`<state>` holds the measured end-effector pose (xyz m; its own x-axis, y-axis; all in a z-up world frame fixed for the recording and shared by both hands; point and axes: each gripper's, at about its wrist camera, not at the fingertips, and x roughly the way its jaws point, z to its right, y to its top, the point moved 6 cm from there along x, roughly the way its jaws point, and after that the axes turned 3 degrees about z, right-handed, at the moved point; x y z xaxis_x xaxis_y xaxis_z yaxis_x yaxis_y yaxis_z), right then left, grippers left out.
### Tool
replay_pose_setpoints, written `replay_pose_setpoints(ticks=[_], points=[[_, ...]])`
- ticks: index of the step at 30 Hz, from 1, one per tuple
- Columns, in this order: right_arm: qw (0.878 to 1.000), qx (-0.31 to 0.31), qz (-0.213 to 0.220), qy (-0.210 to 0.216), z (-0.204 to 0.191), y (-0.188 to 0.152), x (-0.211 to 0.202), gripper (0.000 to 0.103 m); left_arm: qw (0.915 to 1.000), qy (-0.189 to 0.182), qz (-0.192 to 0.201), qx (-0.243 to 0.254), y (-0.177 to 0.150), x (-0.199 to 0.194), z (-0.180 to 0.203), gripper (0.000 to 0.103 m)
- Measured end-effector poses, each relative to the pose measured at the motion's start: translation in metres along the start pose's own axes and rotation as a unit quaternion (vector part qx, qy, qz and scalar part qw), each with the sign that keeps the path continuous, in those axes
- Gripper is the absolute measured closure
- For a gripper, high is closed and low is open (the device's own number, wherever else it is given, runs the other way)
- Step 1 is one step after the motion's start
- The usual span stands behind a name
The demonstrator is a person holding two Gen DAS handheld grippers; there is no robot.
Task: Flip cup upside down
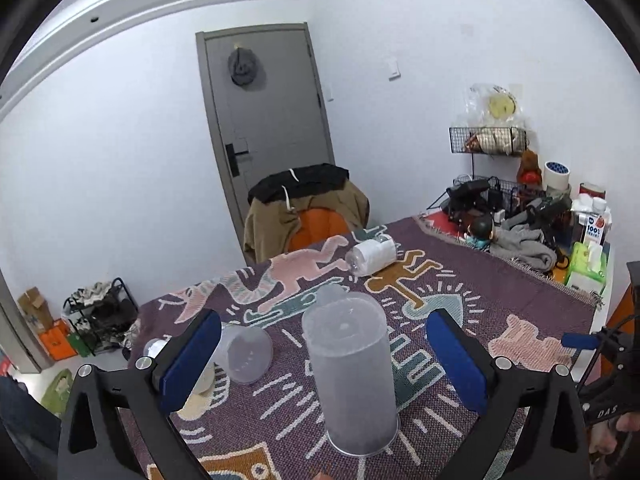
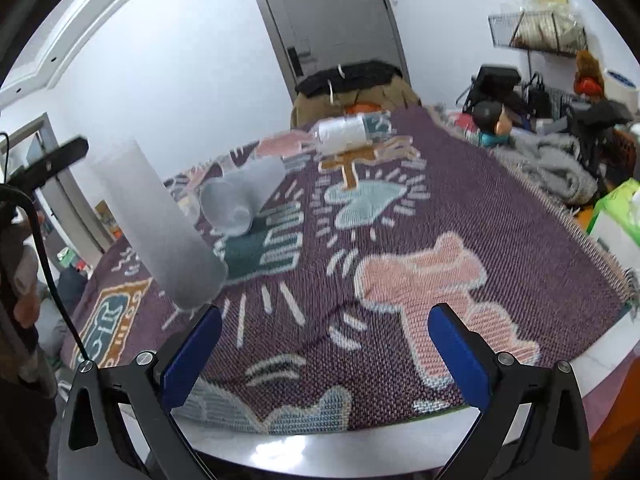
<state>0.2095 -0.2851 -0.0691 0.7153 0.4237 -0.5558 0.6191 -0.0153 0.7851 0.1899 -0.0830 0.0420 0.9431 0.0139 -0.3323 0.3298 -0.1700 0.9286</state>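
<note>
Cup inverted on cloth, between spread left tongs, untouched

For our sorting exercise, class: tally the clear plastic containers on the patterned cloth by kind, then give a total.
Tall cup, standing mouth down: 1
Short cup, on its side: 1
Bottle, on its side: 1
Total: 3

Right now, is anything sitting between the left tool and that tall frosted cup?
Nothing visible does. The tall frosted cup stands mouth-down on the patterned cloth, straight ahead of the left tool, whose blue pads are spread wide to either side of it. A smaller cup lies tipped over off to the left, out of the path.
</note>
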Motion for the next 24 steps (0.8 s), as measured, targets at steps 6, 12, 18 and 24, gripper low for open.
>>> replay_pose_setpoints(ticks=[6, 12, 18, 24], points=[[1.0, -0.018, 0.022, 0.005, -0.013, 0.009, -0.012, 0.0, 0.9995, 0.003, 0.014, -0.03, -0.011, -0.02, -0.013, 0.0], [0.998, -0.043, 0.035, 0.01, -0.03, 0.009, -0.018, 0.0, 0.998, 0.011, 0.024, -0.057, -0.023, -0.038, -0.026, 0.0], [0.997, -0.063, 0.044, 0.005, -0.042, 0.006, -0.021, 0.0, 0.996, 0.02, 0.034, -0.081, -0.036, -0.055, -0.038, 0.0], [0.996, -0.072, 0.046, 0.006, -0.048, 0.005, -0.026, 0.0, 0.9936, 0.032, 0.04, -0.101, -0.048, -0.068, -0.047, 0.0]])
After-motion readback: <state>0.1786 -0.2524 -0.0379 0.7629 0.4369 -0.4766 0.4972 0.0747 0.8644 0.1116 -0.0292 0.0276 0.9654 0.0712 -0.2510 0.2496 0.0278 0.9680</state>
